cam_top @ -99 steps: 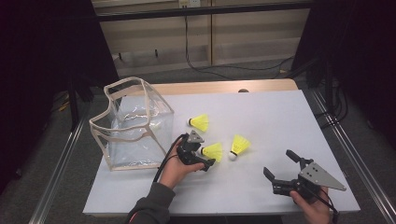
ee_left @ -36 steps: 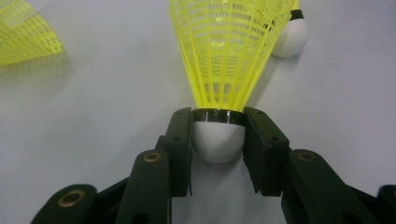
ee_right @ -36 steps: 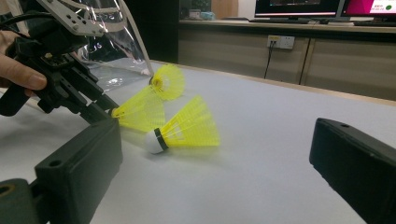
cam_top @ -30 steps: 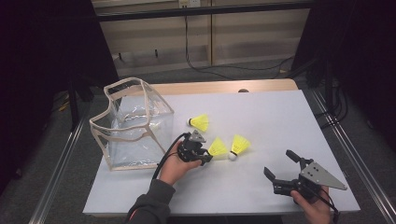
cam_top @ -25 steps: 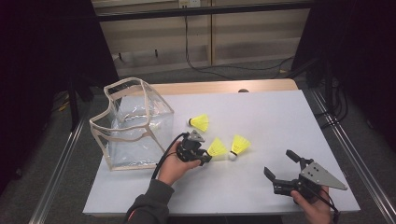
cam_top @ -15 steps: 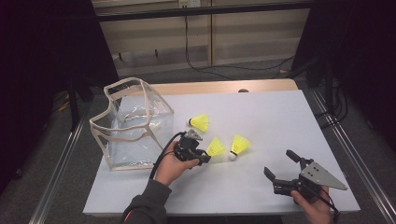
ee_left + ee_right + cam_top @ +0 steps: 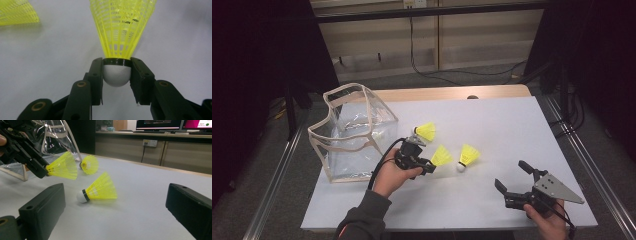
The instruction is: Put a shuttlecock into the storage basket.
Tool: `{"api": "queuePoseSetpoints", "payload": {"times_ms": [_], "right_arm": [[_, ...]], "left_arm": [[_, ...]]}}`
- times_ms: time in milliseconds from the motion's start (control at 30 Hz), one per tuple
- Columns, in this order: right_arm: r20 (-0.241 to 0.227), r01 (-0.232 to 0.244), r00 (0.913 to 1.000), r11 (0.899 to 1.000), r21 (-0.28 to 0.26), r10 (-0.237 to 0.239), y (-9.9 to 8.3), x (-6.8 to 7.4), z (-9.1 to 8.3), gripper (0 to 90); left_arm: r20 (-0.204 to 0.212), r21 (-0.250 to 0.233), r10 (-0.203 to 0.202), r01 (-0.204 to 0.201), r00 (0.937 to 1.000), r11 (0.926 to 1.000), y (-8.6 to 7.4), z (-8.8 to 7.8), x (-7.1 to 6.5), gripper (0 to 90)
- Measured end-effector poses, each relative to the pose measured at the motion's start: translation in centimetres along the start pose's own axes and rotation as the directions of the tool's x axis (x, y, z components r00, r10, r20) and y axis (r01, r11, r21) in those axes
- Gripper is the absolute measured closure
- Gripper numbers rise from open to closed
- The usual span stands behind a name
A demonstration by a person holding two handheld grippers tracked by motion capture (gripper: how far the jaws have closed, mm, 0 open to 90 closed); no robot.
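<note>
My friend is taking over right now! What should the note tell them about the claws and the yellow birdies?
Left claw: shut on one shuttlecock by its white cork, lifted off the table.
Right claw: open, empty, resting low near the table's front right.
Two more shuttlecocks, the far one and the near one, lie on the table.
The clear bag stands open at the left, apparently empty.
Probably left: put all three in the bag.
</note>
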State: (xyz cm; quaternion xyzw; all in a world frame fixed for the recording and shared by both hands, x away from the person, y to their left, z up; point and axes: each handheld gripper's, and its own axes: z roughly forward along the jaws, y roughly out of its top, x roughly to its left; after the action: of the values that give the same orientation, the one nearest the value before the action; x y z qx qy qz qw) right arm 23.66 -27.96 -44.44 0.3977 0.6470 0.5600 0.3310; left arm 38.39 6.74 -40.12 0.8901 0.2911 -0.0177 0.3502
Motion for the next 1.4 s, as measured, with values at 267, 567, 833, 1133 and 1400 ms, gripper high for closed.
{"api": "queuePoseSetpoints", "payload": {"times_ms": [267,567,833,1133,1400], "right_arm": [[0.000,0.001,1.0000,1.000,0.001,-0.001,0.0,0.0,0.0,2.2],[0.004,0.001,1.0000,1.000,0.000,-0.001,0.0,0.0,0.0,2.2],[0.003,0.003,1.0000,1.000,-0.002,-0.003,0.0,0.0,0.0,2.2],[0.004,0.004,1.0000,1.000,-0.002,-0.004,0.0,0.0,0.0,2.2],[-0.001,0.003,1.0000,1.000,-0.002,-0.003,0.1,0.0,-0.1,2.2]], "left_arm": [[0.005,0.009,-0.009,0.009,1.0000,0.9999,0.5,-1.2,-0.1,64.6],[-0.002,0.014,-0.016,0.016,0.9999,0.9998,0.8,-2.3,-0.1,64.7],[-0.003,0.041,-0.011,0.011,0.9999,0.9991,1.3,-3.1,-0.3,64.7],[-0.004,0.058,-0.013,0.014,0.9999,0.9982,1.9,-3.9,-0.4,64.7],[-0.001,0.064,-0.017,0.017,0.9999,0.9978,2.4,-4.7,-0.6,64.7]]}}
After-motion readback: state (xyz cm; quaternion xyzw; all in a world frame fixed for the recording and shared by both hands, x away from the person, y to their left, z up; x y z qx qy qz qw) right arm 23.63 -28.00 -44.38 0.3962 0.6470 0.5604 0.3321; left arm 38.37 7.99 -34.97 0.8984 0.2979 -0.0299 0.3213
